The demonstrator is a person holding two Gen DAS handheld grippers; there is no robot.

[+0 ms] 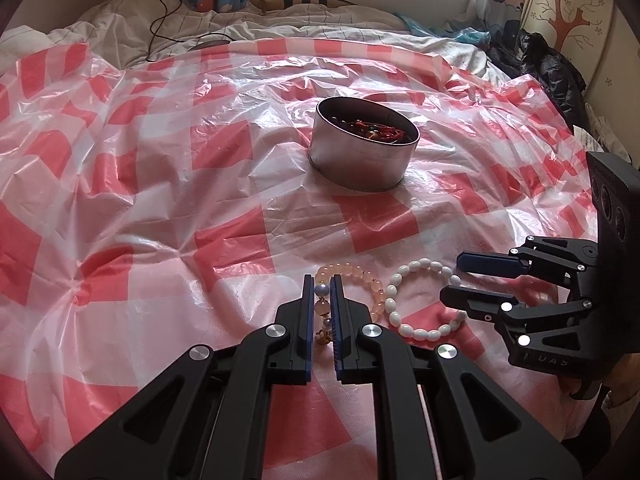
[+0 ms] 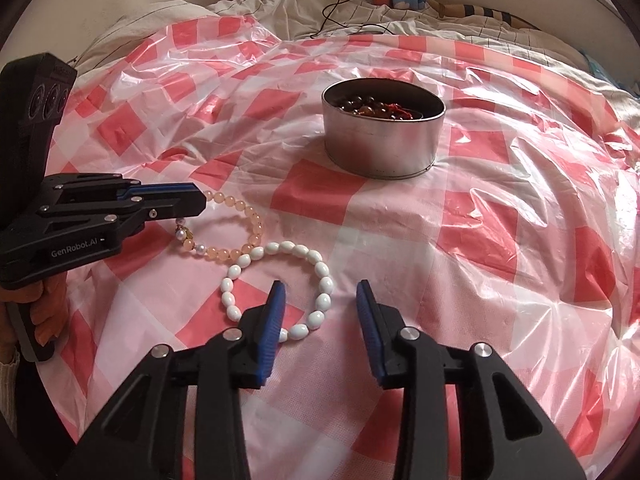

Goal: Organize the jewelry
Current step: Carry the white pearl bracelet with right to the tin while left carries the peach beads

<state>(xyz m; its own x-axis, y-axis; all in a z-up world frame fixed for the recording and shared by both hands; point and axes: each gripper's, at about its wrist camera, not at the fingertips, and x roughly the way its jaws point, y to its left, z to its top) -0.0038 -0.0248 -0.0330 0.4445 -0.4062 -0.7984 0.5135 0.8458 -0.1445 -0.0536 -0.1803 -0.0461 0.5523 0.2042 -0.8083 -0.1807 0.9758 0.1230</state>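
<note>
Left hand-held gripper [image 1: 322,290] is clamped on the peach bracelet [image 1: 352,280] lying on the checkered sheet [image 1: 160,200]. Right hand-held gripper [image 2: 320,292] hangs wide open over the white bracelet [image 2: 276,288]. Tin [image 2: 382,132] sits further back with beads inside.

Both grippers: black linkage arms, silver round screws, blue ribbed pads [image 2: 272,320]. Left gripper [image 2: 200,200] body marked "GenRobot.AI" in white. Hand [image 2: 48,312] wears orange glove.

Soft daylight glares off the crinkled plastic sheet [image 1: 160,128]; fisheye edges bend and darken.
</note>
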